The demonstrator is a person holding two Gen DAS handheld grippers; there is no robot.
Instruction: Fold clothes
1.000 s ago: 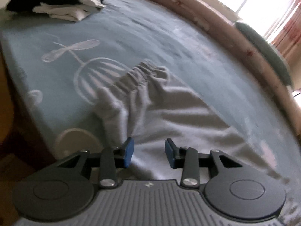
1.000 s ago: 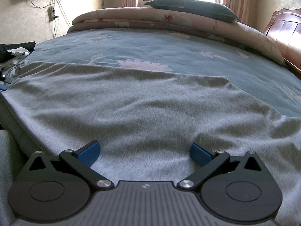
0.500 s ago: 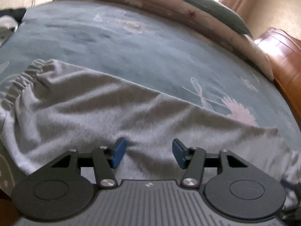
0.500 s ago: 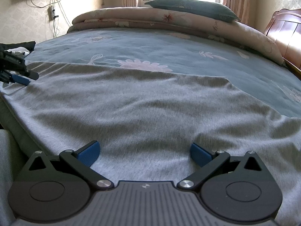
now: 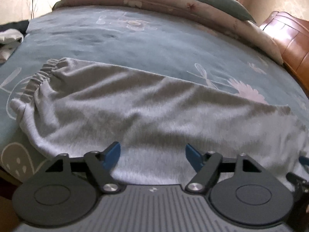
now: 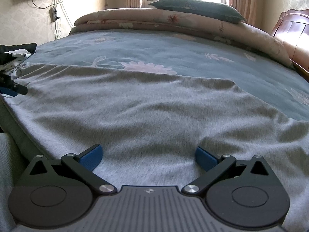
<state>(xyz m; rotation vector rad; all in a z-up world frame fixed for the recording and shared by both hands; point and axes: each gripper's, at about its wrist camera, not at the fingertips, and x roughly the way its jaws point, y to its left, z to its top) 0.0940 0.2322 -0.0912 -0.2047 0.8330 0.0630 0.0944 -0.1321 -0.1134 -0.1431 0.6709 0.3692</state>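
Left jaws: of the left gripper [image 5: 152,153], were opening, blue pads well apart; nothing pinched between them, grey cloth only lay beneath.
Right jaws: of the right gripper [image 6: 148,157], stood wide, gripped nothing; hung low over the same cloth near the bed's near edge.
Garment: soft grey knitted trousers with a gathered elastic waistband [image 5: 123,106], lay spread on the bed's teal flower-patterned blanket [image 5: 135,44], along the near side of the bed.
Waistband: ruched elastic end [image 5: 36,79] sat at the far left in the left wrist view, pointed toward the pile of black and white clothes [image 5: 9,36] at that corner.
Long axis: ran across the bed from left to right, roughly along the near edge; leg end reached the right, past the frame there.
Layers: appeared already doubled leg on leg into one long strip, judged from the single straight upper edge; could not be told for certain.
Surface: mostly flat, shallow wrinkles near the right jaws.
Done: probably laying out and smoothing, perhaps the first lengthwise fold.
Left to do: likely the crosswise folds, leg end toward waistband, then setting the bundle aside.
Background: rolled pink floral quilt [image 6: 173,21] and dark green pillow [image 6: 197,9] lay at the far side, well apart from the trousers.
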